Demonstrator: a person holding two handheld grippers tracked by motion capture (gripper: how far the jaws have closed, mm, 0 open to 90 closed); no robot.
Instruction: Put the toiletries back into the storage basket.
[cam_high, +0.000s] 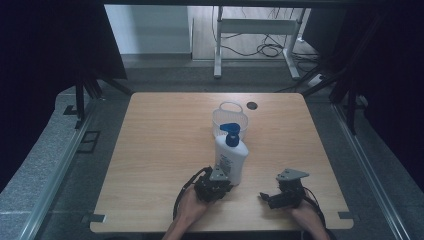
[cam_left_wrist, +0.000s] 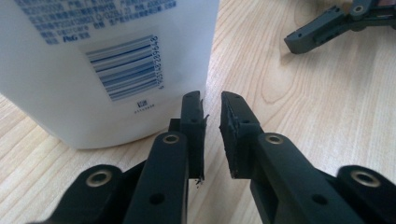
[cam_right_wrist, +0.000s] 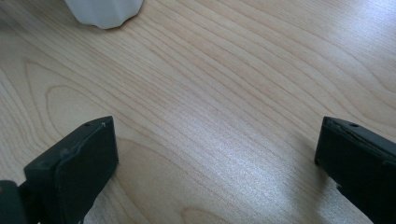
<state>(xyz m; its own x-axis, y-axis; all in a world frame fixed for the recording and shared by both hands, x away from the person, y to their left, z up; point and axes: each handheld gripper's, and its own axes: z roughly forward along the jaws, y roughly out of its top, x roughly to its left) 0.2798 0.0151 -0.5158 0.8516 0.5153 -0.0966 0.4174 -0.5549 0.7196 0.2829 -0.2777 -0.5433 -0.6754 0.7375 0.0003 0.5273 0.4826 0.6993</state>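
- Pale wood-grain tabletop (cam_high: 150, 150) carries everything; its near edge is partly covered by the person's two hands and forearms.
- The left gripper (cam_high: 212, 187), black with a grey three-cornered plate, sits near the middle of the near edge. In the left gripper view its jaws are almost pressed together, with a thin slit between them and nothing in it, just beside the bottle's base.
- A white plastic pump bottle with a blue pump head (cam_high: 231, 159) stands upright near the tabletop's centre. The left gripper view (cam_left_wrist: 107, 65) cuts off its top; the barcode shows, but the small print is too blurred to read.
- A clear plastic basket with a loop handle (cam_high: 230, 120) stands just behind the bottle, towards the far edge, its front partly hidden by the bottle.
- The right gripper (cam_high: 282, 196) lies near the near right corner, jaws spread wide over bare wood, holding nothing.
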